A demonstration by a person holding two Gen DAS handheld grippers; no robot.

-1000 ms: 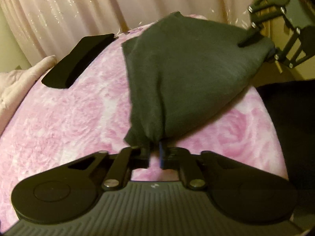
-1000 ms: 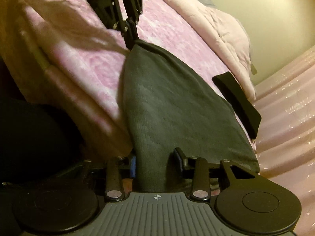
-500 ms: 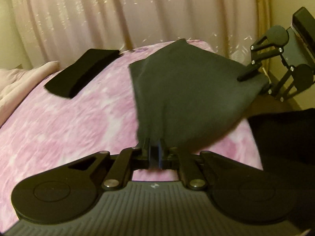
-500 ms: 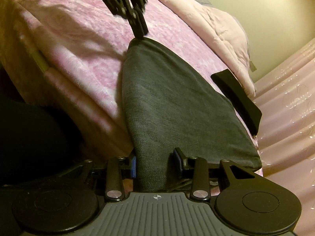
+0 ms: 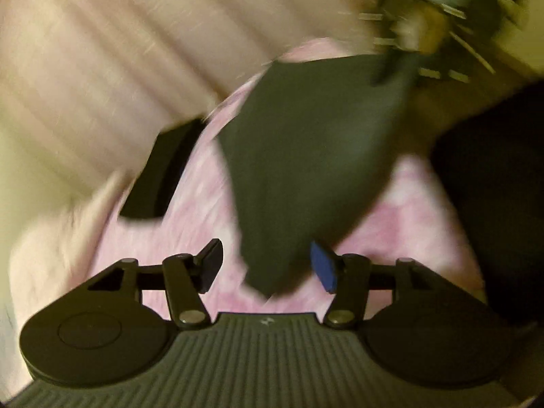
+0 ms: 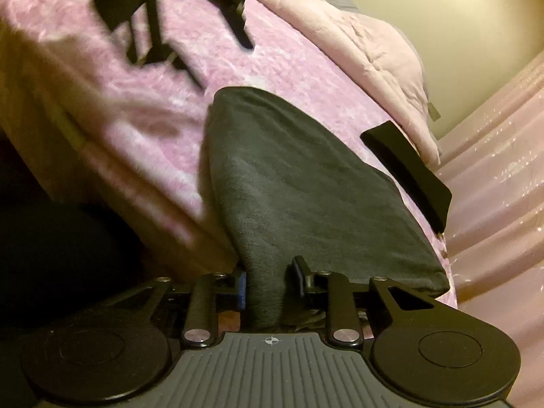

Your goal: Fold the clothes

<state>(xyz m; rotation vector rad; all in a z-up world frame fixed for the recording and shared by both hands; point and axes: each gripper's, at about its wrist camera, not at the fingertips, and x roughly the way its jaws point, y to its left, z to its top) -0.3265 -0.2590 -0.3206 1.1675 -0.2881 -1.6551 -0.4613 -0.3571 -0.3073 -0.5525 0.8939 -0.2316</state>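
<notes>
So the dark grey knit garment (image 6: 306, 187) lies flat on the fuzzy pink bedspread (image 6: 272, 61), its long axis running straight from the right gripper (image 6: 270, 285) toward the left gripper (image 5: 267, 267). Right one's jaws have just been closing and pinch the near end, while the left's have just been opening, corner loose between them, untouched. Right hand's the one in control now; the cloth looks soft and floppy.

A bed with a pink fuzzy blanket (image 6: 278, 68) is carrying a folded dark grey garment (image 6: 306, 197) lying straight ahead of the right gripper, a folded black item (image 6: 408, 173) lying beyond it toward the curtain, and a pale comforter (image 6: 357, 44) bunching farther off.
</notes>
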